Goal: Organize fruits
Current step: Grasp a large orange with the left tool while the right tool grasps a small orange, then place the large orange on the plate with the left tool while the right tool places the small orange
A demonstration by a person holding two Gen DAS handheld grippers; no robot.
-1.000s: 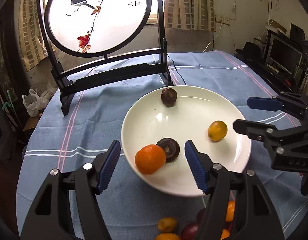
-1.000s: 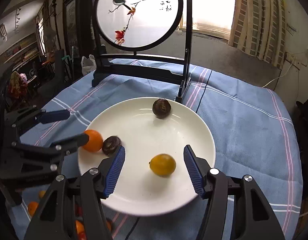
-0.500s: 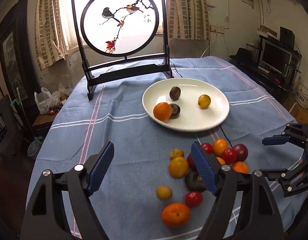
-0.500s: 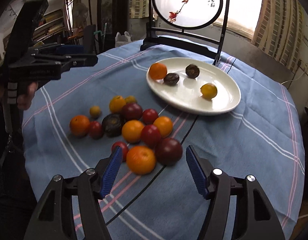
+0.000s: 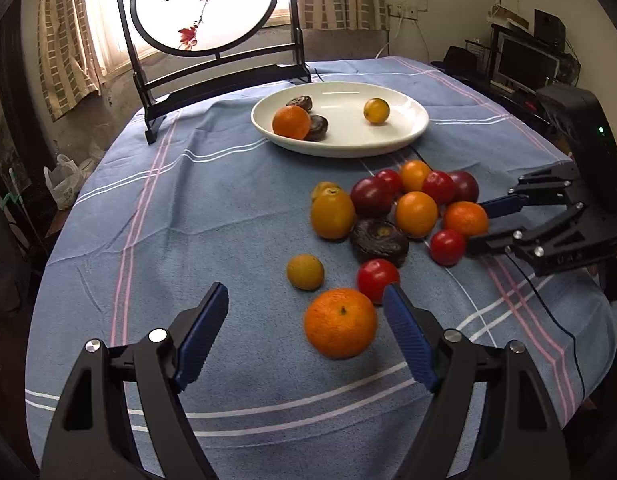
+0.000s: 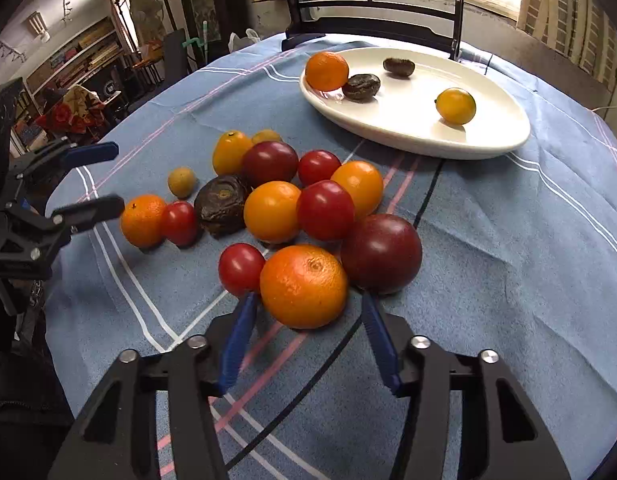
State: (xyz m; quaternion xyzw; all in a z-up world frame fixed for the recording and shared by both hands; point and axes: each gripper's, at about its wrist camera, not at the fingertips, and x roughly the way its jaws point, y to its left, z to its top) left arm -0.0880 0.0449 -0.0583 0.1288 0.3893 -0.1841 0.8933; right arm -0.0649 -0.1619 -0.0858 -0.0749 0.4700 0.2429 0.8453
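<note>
Both grippers have drawn back from over the white ceramic plate (image 5: pixel 404 136) since the earlier frames and now sit low at the near side of the blue striped tablecloth (image 5: pixel 196 208), facing the loose pile of fruit. Left gripper (image 5: pixel 306 332) stands wide open and holds nothing; a large dimpled orange mandarin (image 5: pixel 340 322) lies on the cloth between its fingers, nearer the right finger, with no visible contact. Right gripper (image 6: pixel 304 340) is likewise open and empty, its blue pads either side of a second orange mandarin (image 6: pixel 304 286) at the near edge of the pile; whether the pads touch it cannot be told. That mandarin rests against a small red tomato (image 6: pixel 241 268) and a dark red plum (image 6: pixel 381 253). On the plate, toward the far edge of the cloth in front of the black-framed round painted screen (image 5: pixel 206 4), lie an orange mandarin, two dark brown wrinkled fruits and a small yellow fruit. Judged step: approach for the next pick, with most fruit not yet moved. Next move calls for each gripper to advance, centre its mandarin and close gently, then lift clear. Risk noted: the right-hand pick may nudge the touching tomato and plum and set them rolling.
</note>
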